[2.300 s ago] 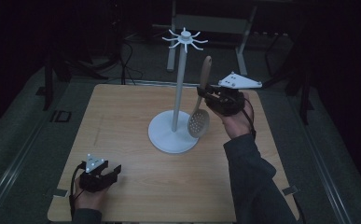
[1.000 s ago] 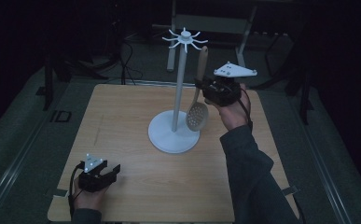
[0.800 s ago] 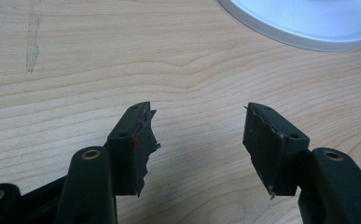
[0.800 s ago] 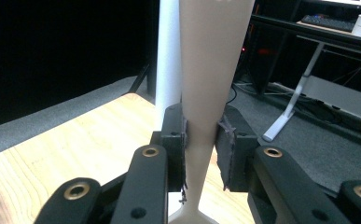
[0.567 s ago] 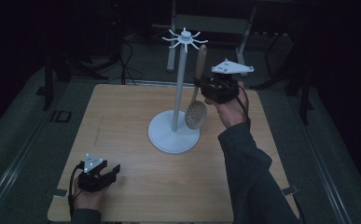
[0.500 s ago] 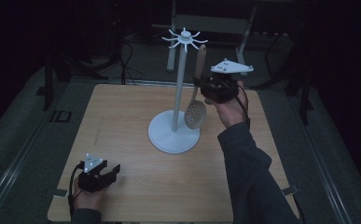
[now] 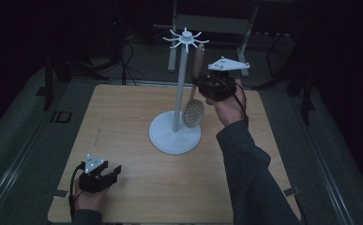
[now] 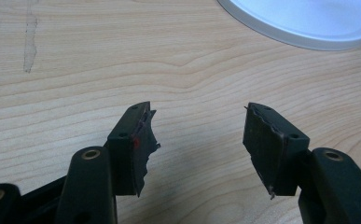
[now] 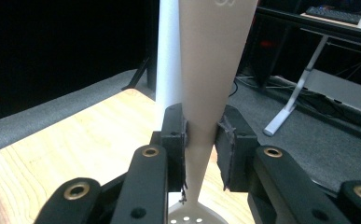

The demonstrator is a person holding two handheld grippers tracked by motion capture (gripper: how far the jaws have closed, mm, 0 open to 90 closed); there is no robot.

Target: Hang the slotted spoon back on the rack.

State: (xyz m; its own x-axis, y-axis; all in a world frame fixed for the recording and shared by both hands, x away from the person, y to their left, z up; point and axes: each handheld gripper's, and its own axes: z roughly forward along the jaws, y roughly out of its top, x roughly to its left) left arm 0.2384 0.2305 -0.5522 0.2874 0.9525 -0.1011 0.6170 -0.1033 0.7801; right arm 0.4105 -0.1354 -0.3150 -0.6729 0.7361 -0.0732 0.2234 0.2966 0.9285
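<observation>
1. Here, nearest me, my left tool (image 7: 108, 174) rests on the worktop (image 7: 137, 187) at its near left corner, jaws spread wide with nothing between them; in the left gripper view the pale wood grain lies bare between its pads (image 8: 138, 144).
2. The worktop is one light wooden board, with a faint streak (image 8: 29, 42) in the grain and dark grey floor (image 7: 24, 122) around it.
3. Farther in, one white stand (image 7: 175, 136) sits at the middle of the board: a round base, one upright pole and a ring of hooks on top.
4. My right tool (image 7: 205, 89) is raised just right of the pole and is clamped on the handle of one slotted spoon (image 7: 194, 111); its perforated bowl hangs low beside the pole, above the base, and the handle tip reaches up near the hooks.
5. In the right gripper view the pads (image 9: 176, 140) press on the tapering handle.
6. Beyond, the room is dark; I make out grey desk legs (image 9: 290, 105) and cables.
</observation>
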